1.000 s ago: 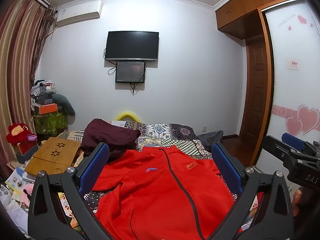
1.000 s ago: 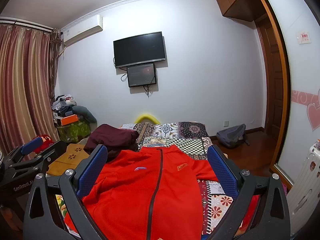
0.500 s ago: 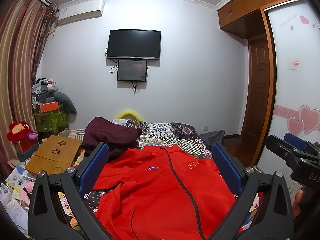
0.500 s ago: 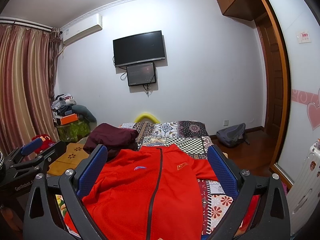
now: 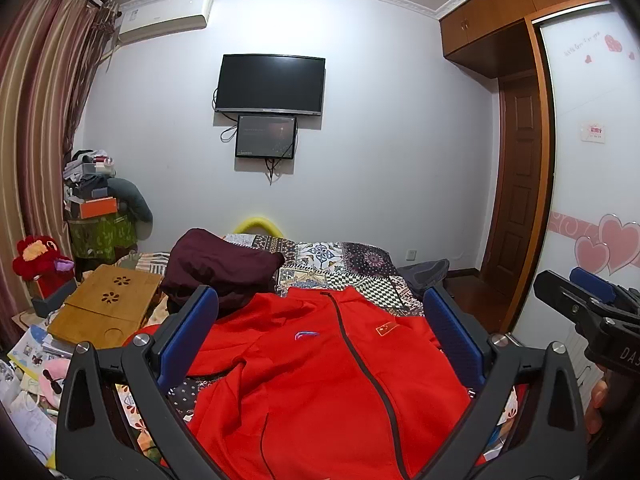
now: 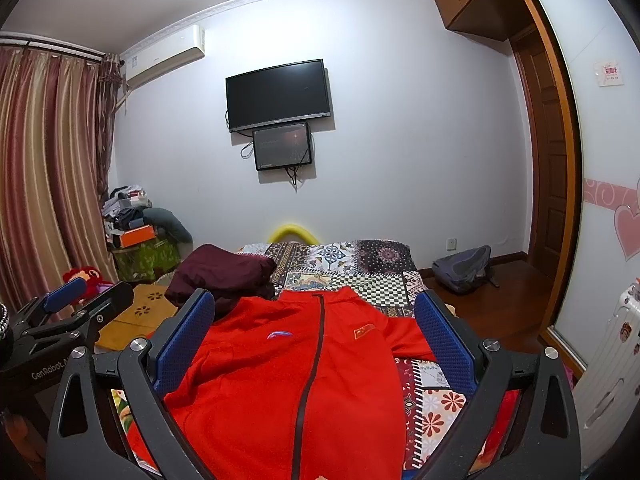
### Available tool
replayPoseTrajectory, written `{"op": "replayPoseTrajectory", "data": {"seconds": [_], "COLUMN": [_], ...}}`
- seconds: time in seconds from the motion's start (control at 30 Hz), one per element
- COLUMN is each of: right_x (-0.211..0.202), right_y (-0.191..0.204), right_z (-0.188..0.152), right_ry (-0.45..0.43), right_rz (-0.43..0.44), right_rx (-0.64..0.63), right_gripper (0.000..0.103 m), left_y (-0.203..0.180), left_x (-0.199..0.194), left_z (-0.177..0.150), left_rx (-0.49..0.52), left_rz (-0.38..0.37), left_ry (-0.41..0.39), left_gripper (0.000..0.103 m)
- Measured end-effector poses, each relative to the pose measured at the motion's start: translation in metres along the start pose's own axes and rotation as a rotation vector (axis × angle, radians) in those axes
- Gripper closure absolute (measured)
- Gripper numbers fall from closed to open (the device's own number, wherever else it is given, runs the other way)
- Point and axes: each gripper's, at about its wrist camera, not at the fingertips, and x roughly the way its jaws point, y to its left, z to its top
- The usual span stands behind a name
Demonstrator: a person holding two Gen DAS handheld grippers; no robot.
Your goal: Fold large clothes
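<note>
Both the left hand-held gripper (image 5: 320, 340) and the right hand-held gripper (image 6: 316, 336) stand wide and empty above the red jacket (image 5: 320, 380), which looks soft, light and floppy, so I would pinch it at a sleeve or hem edge.

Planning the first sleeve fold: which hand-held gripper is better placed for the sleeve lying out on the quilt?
Right, probably. The right hand-held gripper is open, and the red jacket's outstretched sleeve lies by its right finger. The left hand-held gripper sits farther over.

Red zip-front jacket (image 5: 320, 364) lies spread front-up, zipped, on the bed.
</note>
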Motion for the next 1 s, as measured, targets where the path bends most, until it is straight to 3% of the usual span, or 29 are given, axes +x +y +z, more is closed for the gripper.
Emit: {"op": "replayPoseTrajectory", "data": {"seconds": [1.0], "right_x": [0.0067], "right_y": [-0.0004], "right_z": [-0.0025], "right_ry": [0.017], "right_rz": [-0.018], "right_rx": [0.002], "right_gripper": [0.003], "left_y": [0.0049], "left_x": [0.0094], "left_z": [-0.0006], "left_rx": [-0.007], "left_rz": [0.005], "left_ry": [0.017], "left_gripper": [0.000]}}
